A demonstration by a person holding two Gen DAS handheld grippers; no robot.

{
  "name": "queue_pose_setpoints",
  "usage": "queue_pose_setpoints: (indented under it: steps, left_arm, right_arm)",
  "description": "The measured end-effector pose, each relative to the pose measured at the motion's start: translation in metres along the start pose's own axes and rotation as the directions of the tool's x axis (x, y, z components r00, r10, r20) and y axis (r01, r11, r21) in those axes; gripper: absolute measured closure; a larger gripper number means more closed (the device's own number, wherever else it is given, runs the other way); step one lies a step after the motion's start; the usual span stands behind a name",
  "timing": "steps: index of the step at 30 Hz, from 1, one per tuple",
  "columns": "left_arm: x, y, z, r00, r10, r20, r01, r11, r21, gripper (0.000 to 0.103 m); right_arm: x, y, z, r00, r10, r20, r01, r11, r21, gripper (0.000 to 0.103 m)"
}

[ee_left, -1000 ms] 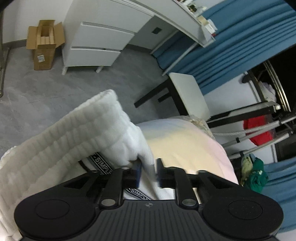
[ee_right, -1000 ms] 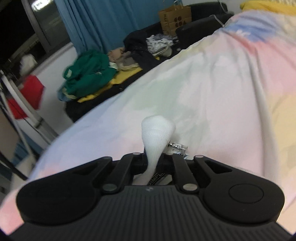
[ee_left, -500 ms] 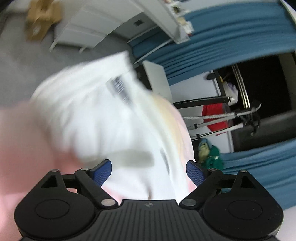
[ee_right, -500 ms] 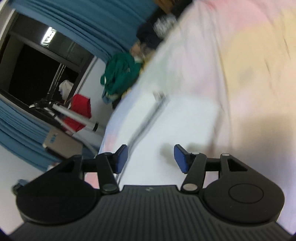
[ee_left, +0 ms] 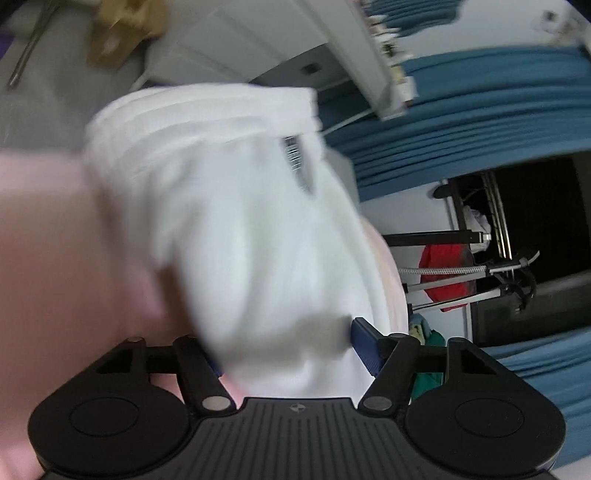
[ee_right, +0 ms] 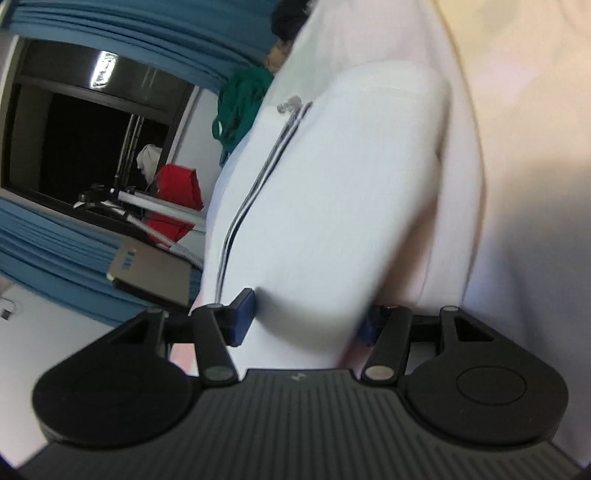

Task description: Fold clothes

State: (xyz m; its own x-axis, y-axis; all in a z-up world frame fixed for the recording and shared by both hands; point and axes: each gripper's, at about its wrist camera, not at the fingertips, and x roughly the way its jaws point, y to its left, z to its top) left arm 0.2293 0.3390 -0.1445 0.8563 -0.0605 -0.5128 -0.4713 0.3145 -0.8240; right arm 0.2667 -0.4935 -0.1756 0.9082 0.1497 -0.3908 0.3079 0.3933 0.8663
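A white ribbed garment with a black-and-white drawstring and metal tip lies folded on the pastel bedsheet. My left gripper is open, its blue pads either side of the garment's near end. In the right wrist view the same white garment lies on the bedsheet, with the drawstring along its left edge. My right gripper is open, straddling the garment's near edge. Both views are blurred.
White drawers and a cardboard box stand on the grey floor beyond the bed. Blue curtains, a rack with a red cloth and green clothes lie past the bed's edge.
Both grippers were shut on the white garment a second ago. They have opened and let it go, and it now lies on the bed. Both cameras have tilted over it.
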Motion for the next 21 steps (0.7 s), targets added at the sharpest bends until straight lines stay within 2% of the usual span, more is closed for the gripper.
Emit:
queue_pose_setpoints:
  steps: [1, 2, 3, 5, 7, 11, 15, 18, 21]
  left_arm:
    - [0.006, -0.001, 0.001, 1.000, 0.004, 0.014, -0.004, 1.000, 0.009, 0.045]
    - [0.012, -0.001, 0.001, 1.000, 0.007, 0.028, -0.007, 1.000, 0.018, 0.053]
    - [0.016, -0.002, 0.002, 0.999, 0.004, 0.037, -0.005, 1.000, 0.028, 0.056]
    - [0.020, -0.005, 0.003, 0.999, -0.006, 0.047, 0.004, 0.999, 0.051, 0.071]
    - [0.017, -0.014, 0.007, 0.999, -0.022, 0.046, 0.019, 0.998, 0.057, 0.082]
    - [0.006, -0.025, 0.014, 0.999, -0.030, 0.026, 0.028, 0.997, 0.065, 0.087]
    - [-0.011, -0.036, 0.017, 1.000, -0.017, 0.003, 0.017, 0.997, 0.077, 0.088]
    - [-0.040, -0.042, 0.017, 0.999, -0.023, -0.045, 0.026, 0.997, 0.078, 0.088]
    - [-0.068, -0.048, 0.008, 0.996, -0.002, -0.094, 0.013, 0.992, 0.125, 0.088]
  right_arm:
    - [0.005, -0.001, 0.002, 0.999, 0.010, 0.036, -0.010, 1.000, 0.002, 0.045]
    - [0.009, -0.002, 0.005, 0.998, 0.015, 0.068, -0.016, 1.000, 0.009, 0.051]
    - [0.012, -0.002, 0.007, 0.995, 0.015, 0.097, -0.016, 1.000, 0.014, 0.056]
    - [0.017, -0.001, 0.012, 0.990, 0.010, 0.141, -0.013, 1.000, 0.015, 0.079]
    - [0.015, 0.003, 0.018, 0.987, 0.009, 0.163, -0.008, 1.000, -0.007, 0.085]
    - [-0.001, 0.026, 0.026, 0.983, -0.016, 0.183, 0.027, 0.998, -0.055, 0.087]
    - [-0.041, 0.044, 0.032, 0.979, -0.010, 0.202, 0.027, 0.996, -0.080, 0.088]
    - [-0.078, 0.041, 0.035, 0.976, -0.032, 0.217, 0.046, 0.997, -0.059, 0.088]
    - [-0.118, 0.024, 0.037, 0.969, -0.074, 0.235, 0.081, 0.996, -0.020, 0.088]
